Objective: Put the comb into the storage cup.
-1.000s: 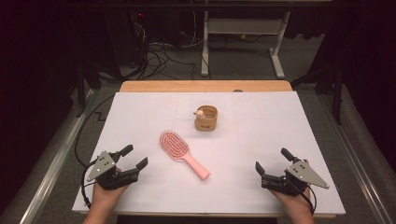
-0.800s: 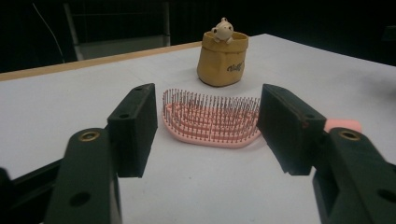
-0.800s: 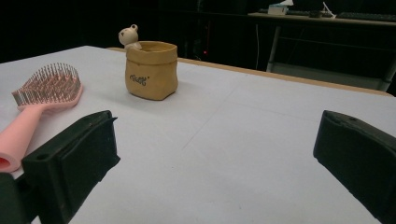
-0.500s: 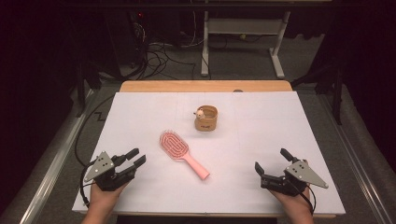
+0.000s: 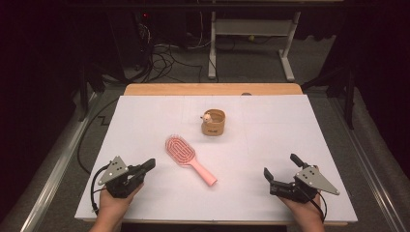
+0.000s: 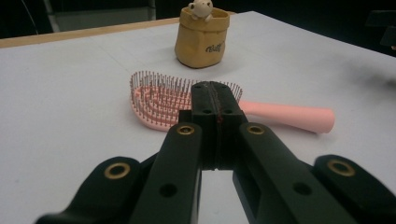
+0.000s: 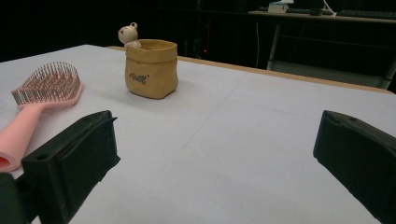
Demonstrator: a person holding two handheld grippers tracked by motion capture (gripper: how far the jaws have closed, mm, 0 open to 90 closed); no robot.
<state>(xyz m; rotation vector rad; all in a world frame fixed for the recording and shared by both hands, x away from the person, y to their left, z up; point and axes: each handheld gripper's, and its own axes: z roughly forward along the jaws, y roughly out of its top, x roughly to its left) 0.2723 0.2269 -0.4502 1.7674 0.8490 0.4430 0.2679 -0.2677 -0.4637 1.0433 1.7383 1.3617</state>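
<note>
A pink hairbrush (image 5: pixel 189 159) lies bristles up in the middle of the white table (image 5: pixel 145 121), handle toward the near right. Behind it stands a small tan pot (image 5: pixel 213 123) with a little bear figure on its rim. My left gripper (image 5: pixel 149 164) rests at the near left, shut with nothing between its jaws, tips aimed at the hairbrush (image 6: pixel 168 100) and a short way from it. My right gripper (image 5: pixel 281 166) rests at the near right, open and holding nothing, with the tan pot (image 7: pixel 150 69) and hairbrush (image 7: pixel 39 100) ahead on its left.
The table's wooden far edge (image 5: pixel 212 89) borders a dark floor with cables (image 5: pixel 167 50) and a white desk frame (image 5: pixel 251 29). Bare white surface surrounds both grippers.
The left gripper has shut its jaws from open. The right gripper has stayed open and hardly moved. Hairbrush and pot are where they were.
</note>
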